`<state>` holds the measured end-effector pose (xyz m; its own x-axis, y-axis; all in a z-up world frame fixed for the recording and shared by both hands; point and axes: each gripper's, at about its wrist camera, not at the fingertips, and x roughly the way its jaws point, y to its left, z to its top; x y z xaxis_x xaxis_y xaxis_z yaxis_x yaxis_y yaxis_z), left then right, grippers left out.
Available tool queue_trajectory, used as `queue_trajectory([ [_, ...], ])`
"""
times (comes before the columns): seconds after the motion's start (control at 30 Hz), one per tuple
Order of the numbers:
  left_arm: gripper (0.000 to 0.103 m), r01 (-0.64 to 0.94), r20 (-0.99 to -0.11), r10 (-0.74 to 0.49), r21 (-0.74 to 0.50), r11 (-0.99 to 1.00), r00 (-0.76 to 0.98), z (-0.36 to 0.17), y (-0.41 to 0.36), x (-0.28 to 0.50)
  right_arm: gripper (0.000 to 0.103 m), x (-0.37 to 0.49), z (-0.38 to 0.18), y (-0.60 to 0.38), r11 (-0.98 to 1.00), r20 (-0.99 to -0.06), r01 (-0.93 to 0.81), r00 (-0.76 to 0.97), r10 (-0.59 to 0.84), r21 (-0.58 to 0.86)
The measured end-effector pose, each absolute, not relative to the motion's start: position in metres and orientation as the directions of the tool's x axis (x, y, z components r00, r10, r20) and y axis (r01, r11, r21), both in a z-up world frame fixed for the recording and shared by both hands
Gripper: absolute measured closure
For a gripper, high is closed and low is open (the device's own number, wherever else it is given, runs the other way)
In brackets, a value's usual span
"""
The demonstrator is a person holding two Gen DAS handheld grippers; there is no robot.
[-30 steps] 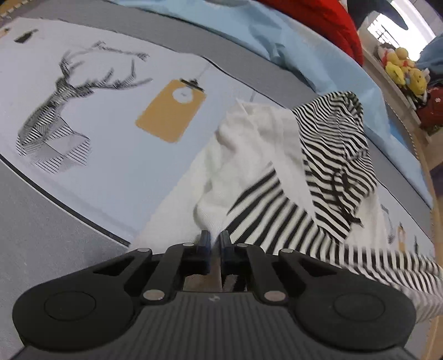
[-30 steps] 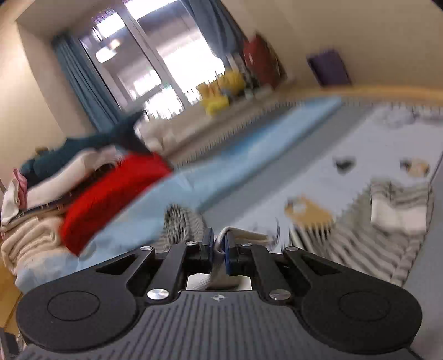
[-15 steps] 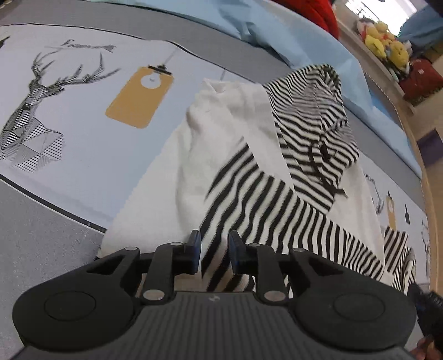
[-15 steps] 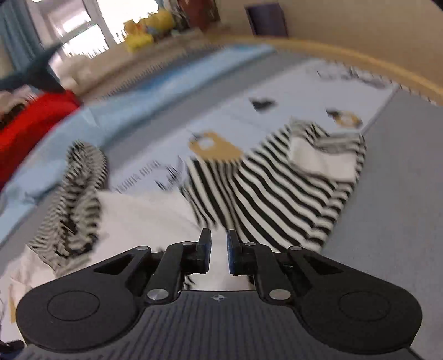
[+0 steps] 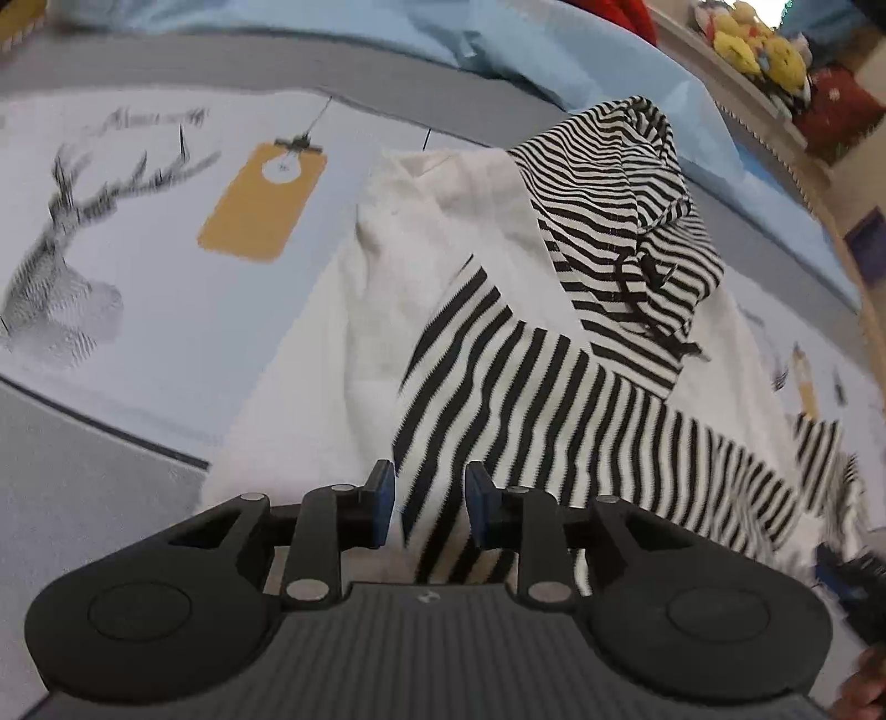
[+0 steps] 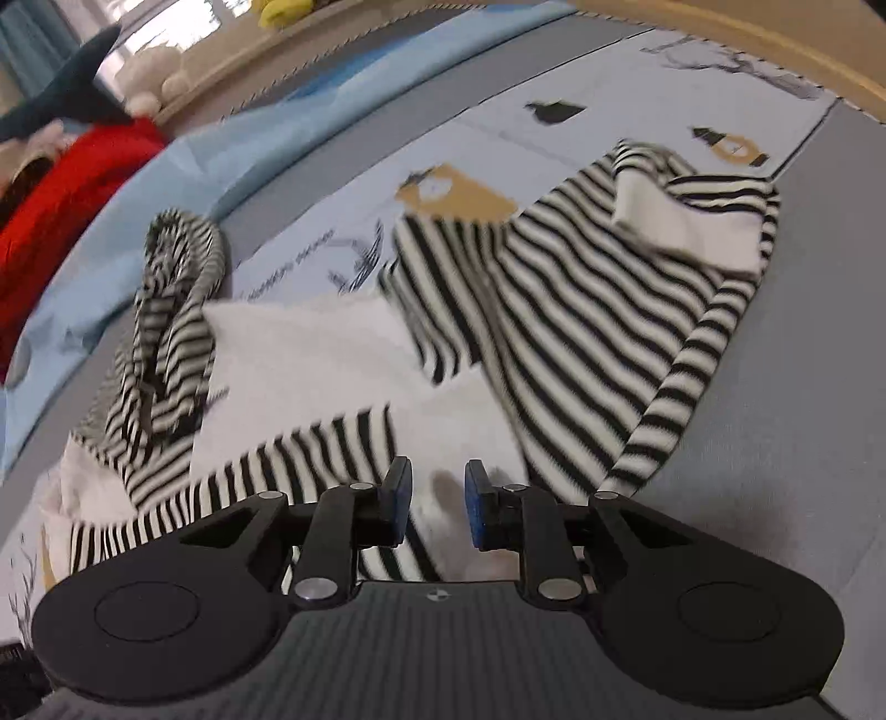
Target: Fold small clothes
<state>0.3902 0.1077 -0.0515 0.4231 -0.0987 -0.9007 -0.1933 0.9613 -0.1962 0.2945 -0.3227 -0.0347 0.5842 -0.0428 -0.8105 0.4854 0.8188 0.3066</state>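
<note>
Hoodie (image 5: 498,354), white body w/ striped hood & sleeves, lies spread on printed bed cover (image 5: 166,310). Soft, light, limp knit; take at hem or sleeve edge. Left gripper (image 5: 429,501) & right gripper (image 6: 437,495): fingers parted, holding nothing

Pale blue bedspread (image 5: 166,332) printed with a grey stag head (image 5: 61,277) and mustard tags (image 5: 260,205), bordered in grey. Crumpled light blue sheet (image 5: 526,50) beyond. Wooden ledge (image 6: 232,83) lined with yellow plush toys (image 5: 758,50). Bright window daylight, teal curtain (image 6: 22,33) at far left.
</note>
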Motion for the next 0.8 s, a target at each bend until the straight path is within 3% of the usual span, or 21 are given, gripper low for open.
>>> queue_trajectory([
  [0.37, 0.072, -0.086, -0.893, -0.082, -0.133, 0.987, 0.442, -0.048, 0.076, 0.386, 0.082, 0.286, -0.028, -0.376, 0.780, -0.775, 0.533, 0.624, -0.102, 0.326],
  [0.43, 0.072, -0.079, -0.894, -0.085, -0.133, 0.988, 0.440, -0.048, 0.072, 0.386, 0.095, 0.284, -0.027, -0.393, 0.772, -0.762, 0.529, 0.641, -0.092, 0.353],
  [0.47, 0.072, -0.076, -0.894, -0.087, -0.133, 0.988, 0.439, -0.049, 0.071, 0.386, 0.096, 0.284, -0.026, -0.401, 0.767, -0.755, 0.531, 0.648, -0.095, 0.359],
  [0.8, 0.072, -0.071, -0.896, -0.096, -0.140, 0.988, 0.434, -0.050, 0.065, 0.388, 0.090, 0.276, -0.031, -0.517, 0.664, -0.745, 0.620, 0.652, -0.140, 0.418],
])
